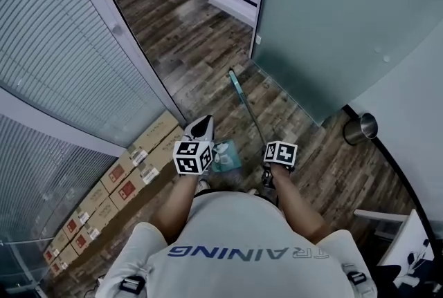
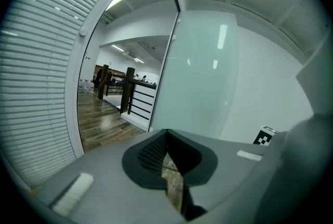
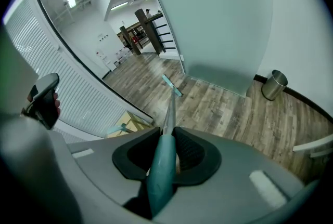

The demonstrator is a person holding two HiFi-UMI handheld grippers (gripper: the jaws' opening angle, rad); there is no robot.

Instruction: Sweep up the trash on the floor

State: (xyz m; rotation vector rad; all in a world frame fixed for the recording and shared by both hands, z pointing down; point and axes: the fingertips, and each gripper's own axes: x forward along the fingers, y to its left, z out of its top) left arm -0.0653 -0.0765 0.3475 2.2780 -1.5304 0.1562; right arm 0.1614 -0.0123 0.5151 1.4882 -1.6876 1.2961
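Broom [image 3: 161,171] sits in right claw [image 3: 167,132]: both pads are clamped on its teal grip, with the pole running out between the jaws to the teal head [image 3: 171,85] over the wood floor [image 3: 229,114]. Head view agrees: the pole goes forward from the right claw, and the head is out in front near the foot of the frosted glass panel [image 1: 325,20]. Can't tell whether the head touches the floor. Left claw [image 2: 166,133] has its jaws together at the tips with nothing between them, only a sliver of floor showing through the slit behind. It points roughly level toward the doorway. Teal dustpan [image 1: 225,155] shows just right of the left claw's marker cube in head view, low between the two claws. Can't tell whether it touches anything. Cardboard boxes [image 1: 118,186] are lined up along the blinds wall [image 1: 62,48] on the person's left. Metal bin [image 1: 361,128] stands against the curved wall on the right, well apart from the broom head.
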